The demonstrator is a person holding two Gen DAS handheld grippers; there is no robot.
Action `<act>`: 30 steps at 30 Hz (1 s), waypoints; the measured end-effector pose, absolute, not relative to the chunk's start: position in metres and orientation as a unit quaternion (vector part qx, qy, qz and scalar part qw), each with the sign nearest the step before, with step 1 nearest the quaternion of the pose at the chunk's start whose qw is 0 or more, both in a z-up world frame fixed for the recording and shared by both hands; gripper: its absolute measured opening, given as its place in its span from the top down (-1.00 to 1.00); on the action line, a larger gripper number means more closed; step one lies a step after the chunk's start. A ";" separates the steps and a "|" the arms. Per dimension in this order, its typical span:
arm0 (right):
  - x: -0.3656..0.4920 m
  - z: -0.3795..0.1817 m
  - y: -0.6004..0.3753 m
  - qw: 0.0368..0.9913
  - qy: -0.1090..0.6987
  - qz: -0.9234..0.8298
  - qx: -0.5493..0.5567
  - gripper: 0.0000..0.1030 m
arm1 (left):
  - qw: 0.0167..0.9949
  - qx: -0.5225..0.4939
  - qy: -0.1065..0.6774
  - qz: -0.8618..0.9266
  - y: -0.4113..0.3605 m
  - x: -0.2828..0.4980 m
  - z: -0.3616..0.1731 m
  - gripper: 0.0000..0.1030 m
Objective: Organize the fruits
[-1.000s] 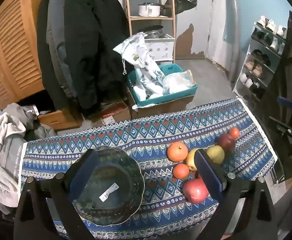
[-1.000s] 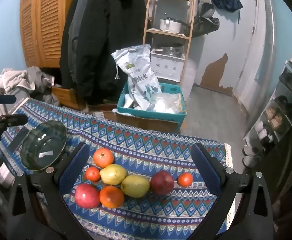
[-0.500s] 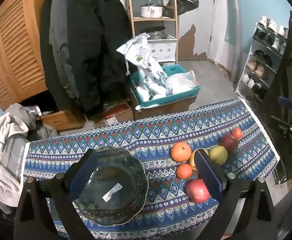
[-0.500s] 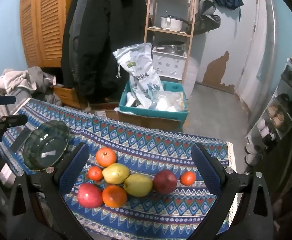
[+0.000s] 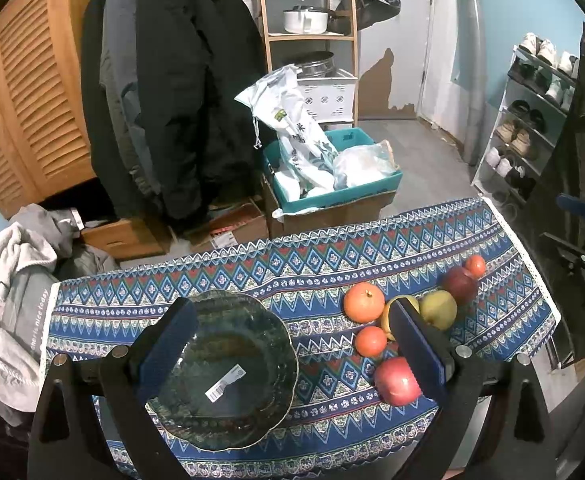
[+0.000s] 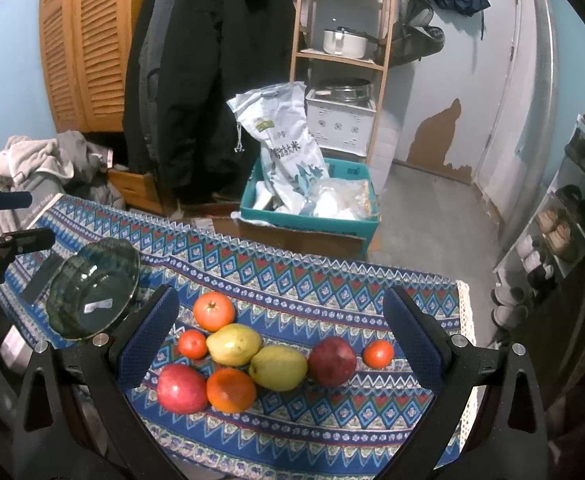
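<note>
A dark green glass bowl (image 5: 228,372) (image 6: 92,292) with a white sticker stands empty on the patterned tablecloth (image 5: 292,264). My left gripper (image 5: 292,344) hovers open above it, nothing between its fingers. To the bowl's right lies a cluster of fruit: a red apple (image 6: 181,388), an orange (image 6: 230,390), two yellow pears (image 6: 234,344) (image 6: 279,367), a dark red apple (image 6: 331,361), a large tomato-like orange fruit (image 6: 213,312) and two small tangerines (image 6: 191,344) (image 6: 377,353). My right gripper (image 6: 284,344) hangs open above the fruit.
The table's far edge drops to the floor, where a teal crate (image 6: 312,208) holds white bags. Black coats (image 6: 208,72), a wooden shelf (image 6: 340,52) and a laundry pile (image 5: 8,288) stand behind. A shoe rack (image 5: 532,120) is at the right.
Both grippers have drifted slightly back and up, so bowl and fruit sit a bit lower in view. Nothing was taken hold of.
</note>
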State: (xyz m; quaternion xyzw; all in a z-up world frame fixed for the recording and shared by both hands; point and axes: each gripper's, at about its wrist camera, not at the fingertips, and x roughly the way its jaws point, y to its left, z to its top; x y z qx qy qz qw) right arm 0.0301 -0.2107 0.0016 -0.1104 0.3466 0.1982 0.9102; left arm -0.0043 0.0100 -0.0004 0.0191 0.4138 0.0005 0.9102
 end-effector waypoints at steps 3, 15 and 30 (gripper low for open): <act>0.030 0.002 -0.211 0.910 0.347 0.199 -0.110 -0.94 | 0.910 0.019 0.413 0.001 0.010 -0.005 0.000 -0.91; 0.029 0.001 -0.209 0.909 0.350 0.197 -0.112 -0.94 | 0.910 0.019 0.414 -0.001 0.009 -0.005 -0.002 -0.91; 0.024 -0.003 -0.206 0.907 0.354 0.196 -0.111 -0.94 | 0.907 0.015 0.420 -0.001 0.010 -0.007 -0.007 -0.91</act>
